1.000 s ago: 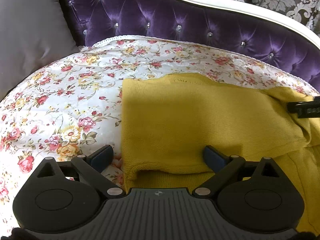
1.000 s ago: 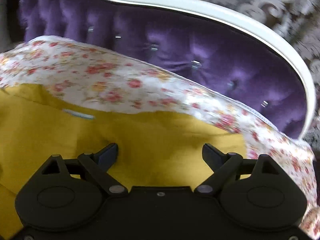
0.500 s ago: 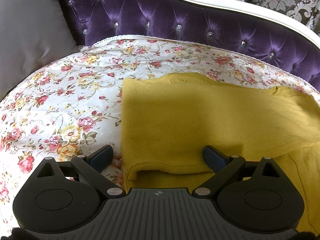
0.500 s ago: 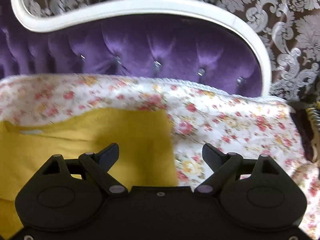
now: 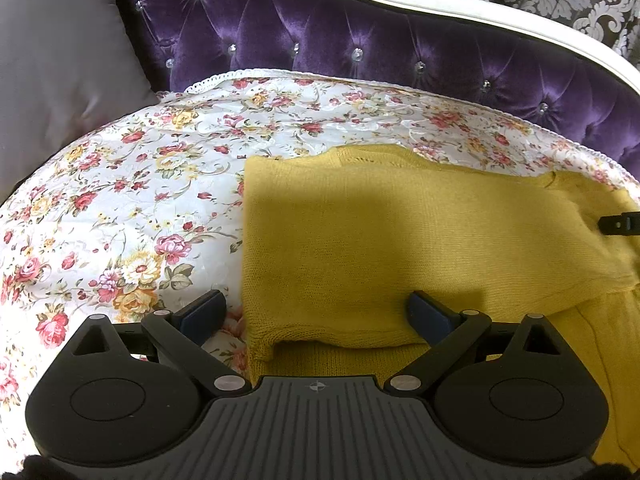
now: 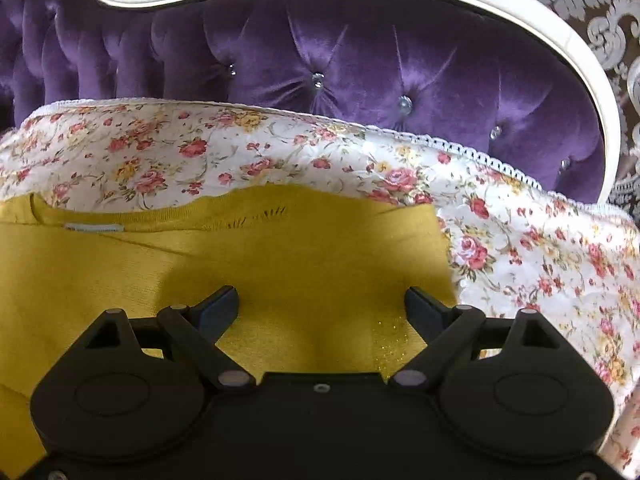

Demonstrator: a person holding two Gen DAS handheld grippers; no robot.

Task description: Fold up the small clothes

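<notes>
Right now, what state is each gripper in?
Left gripper: open, holding nothing, over the yellow sweater.
Right gripper: open, holding nothing.

Even daylight, sharp, soft shadows, fisheye-bent edges

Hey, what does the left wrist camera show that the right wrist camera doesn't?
Only the left wrist view shows the grey cushion, the garment's folded-over left edge with its hem, and the tip of the right gripper at the frame's edge. Only the right wrist view shows the neckline with its label and the garment's right edge. Both show the yellow knit garment on the floral cover, the purple tufted backrest, and open jaws.
</notes>
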